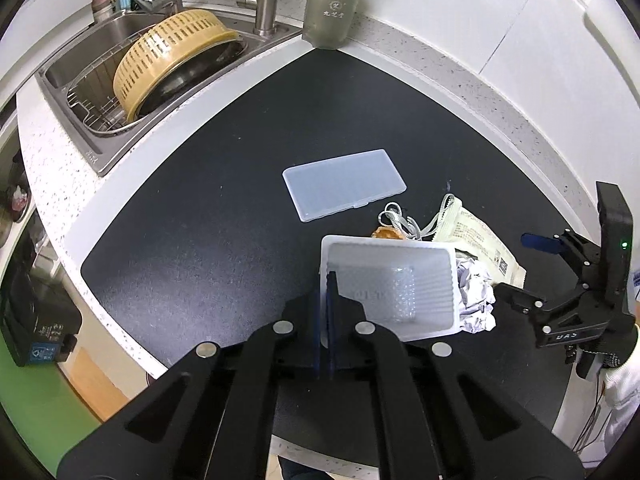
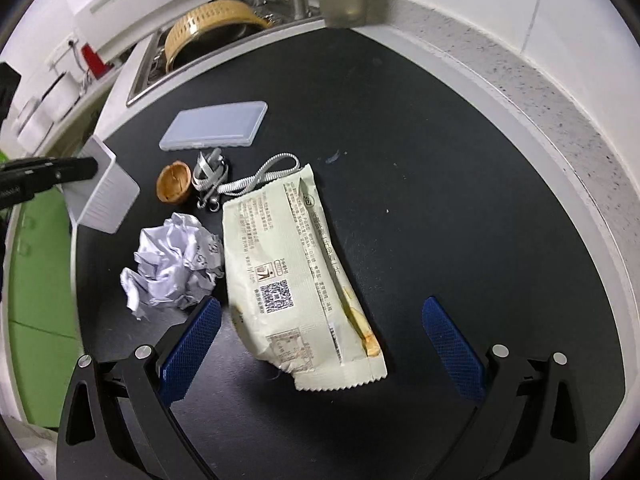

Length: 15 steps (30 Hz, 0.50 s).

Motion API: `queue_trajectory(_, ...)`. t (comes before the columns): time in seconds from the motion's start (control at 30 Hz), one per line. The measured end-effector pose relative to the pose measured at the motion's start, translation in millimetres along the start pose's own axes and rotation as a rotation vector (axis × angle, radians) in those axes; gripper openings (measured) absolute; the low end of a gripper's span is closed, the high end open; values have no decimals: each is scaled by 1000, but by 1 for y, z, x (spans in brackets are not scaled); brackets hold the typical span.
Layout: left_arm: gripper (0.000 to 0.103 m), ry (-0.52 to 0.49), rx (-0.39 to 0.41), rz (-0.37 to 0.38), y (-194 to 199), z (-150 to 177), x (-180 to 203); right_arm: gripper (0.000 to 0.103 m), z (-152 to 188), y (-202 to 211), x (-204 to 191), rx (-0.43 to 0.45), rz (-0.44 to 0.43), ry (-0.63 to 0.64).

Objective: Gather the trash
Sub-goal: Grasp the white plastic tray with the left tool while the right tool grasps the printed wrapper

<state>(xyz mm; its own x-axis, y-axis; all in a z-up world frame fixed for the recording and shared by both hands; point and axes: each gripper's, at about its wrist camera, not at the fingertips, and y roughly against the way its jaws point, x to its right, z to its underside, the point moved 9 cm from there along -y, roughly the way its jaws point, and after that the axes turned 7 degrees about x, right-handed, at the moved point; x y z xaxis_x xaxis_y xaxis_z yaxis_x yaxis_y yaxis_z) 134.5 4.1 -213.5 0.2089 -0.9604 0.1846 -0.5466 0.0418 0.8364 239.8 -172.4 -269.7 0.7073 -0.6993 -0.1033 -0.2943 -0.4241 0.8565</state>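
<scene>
The left gripper has its jaws clamped on the near wall of a white plastic tub, which it holds tilted with the open mouth facing back along the fingers. From the right wrist view the same tub hangs at the left edge of the dark mat that covers the tabletop.

The right gripper hovers low over the mat with its jaws wide apart, the blue pads standing either side of the near end of a pale green snack wrapper, which lies flat with its printed back up. Just left of the wrapper sits a crumpled ball of white paper, close to the left pad.

Beyond these lie a brown nutshell half and, beside it, a grey coiled lanyard with a metal clip. Farther back a flat translucent plastic case rests on the mat, apart from the rest.

At the far left a steel sink holds a yellow colander tipped on its side, and a grey-green shaker bottle stands in the corner against the white wall.
</scene>
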Motion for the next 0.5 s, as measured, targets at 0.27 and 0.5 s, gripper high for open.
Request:
queue_trajectory(0.27,2,26,-1,-5,-2,0,-6,53,-3,-7,5,-5,1,26)
queue_trajectory(0.5,2,19,10,9,1,-4,-2,30,-5,1,12,16,-5,-24)
